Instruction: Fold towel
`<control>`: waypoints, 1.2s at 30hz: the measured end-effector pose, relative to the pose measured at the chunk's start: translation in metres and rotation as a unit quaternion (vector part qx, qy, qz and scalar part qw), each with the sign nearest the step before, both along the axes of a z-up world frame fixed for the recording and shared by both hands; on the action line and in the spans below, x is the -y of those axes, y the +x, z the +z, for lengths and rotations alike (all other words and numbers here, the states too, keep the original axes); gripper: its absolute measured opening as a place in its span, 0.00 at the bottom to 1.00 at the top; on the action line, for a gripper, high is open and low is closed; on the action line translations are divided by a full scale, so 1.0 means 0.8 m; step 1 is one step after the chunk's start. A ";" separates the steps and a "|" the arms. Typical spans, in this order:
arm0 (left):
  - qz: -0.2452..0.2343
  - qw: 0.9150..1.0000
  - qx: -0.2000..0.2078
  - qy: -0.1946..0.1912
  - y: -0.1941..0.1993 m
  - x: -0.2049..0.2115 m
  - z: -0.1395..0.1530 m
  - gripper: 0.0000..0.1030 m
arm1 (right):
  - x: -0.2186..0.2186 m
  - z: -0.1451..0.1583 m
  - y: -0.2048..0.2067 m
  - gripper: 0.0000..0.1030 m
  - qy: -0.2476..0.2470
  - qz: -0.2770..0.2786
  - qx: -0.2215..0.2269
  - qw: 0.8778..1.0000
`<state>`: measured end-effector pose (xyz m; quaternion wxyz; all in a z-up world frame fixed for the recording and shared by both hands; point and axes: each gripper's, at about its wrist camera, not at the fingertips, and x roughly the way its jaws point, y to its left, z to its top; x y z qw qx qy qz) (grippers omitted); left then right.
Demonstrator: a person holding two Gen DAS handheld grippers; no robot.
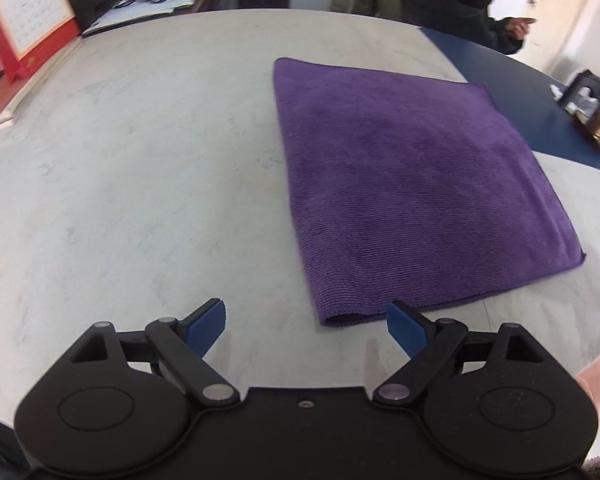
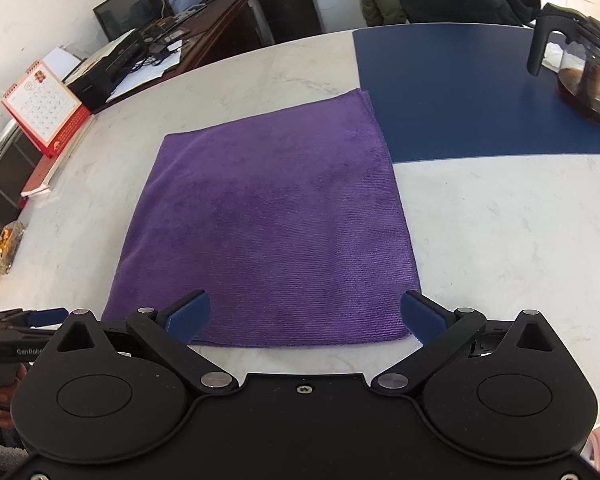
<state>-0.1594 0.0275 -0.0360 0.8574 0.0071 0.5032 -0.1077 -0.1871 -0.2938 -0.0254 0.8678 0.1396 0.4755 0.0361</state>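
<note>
Now both grippers are hovering spread and empty at the table's (image 2: 500, 220) near edge, the right gripper (image 2: 306, 314) sitting over the towel's (image 2: 268, 216) near hem, the left gripper (image 1: 306, 330) waiting just off its near-left corner.

Towel (image 2: 268, 216): purple ribbed microfibre cloth, matt. Table (image 1: 140, 160): smooth pale marble-look top. Left gripper (image 1: 306, 330): matt black plastic, ridged blue pads (image 1: 206, 332).
</note>
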 end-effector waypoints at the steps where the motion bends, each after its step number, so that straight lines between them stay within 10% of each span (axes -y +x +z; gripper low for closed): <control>1: -0.004 1.000 -0.004 -0.014 0.003 -0.004 -0.001 0.81 | -0.002 -0.001 -0.002 1.00 -0.001 -0.005 -0.002 1.000; 11: -0.002 0.998 -0.051 -0.047 0.024 -0.001 -0.010 0.41 | 0.005 -0.017 -0.007 1.00 0.020 -0.019 -0.006 1.000; 27: 0.039 0.996 -0.076 0.017 0.038 0.027 -0.016 0.36 | 0.043 -0.038 0.015 1.00 0.046 0.005 -0.002 0.999; 36: 0.052 0.994 -0.097 0.004 0.046 0.029 -0.016 0.11 | 0.060 -0.038 0.017 1.00 0.038 0.017 -0.006 0.999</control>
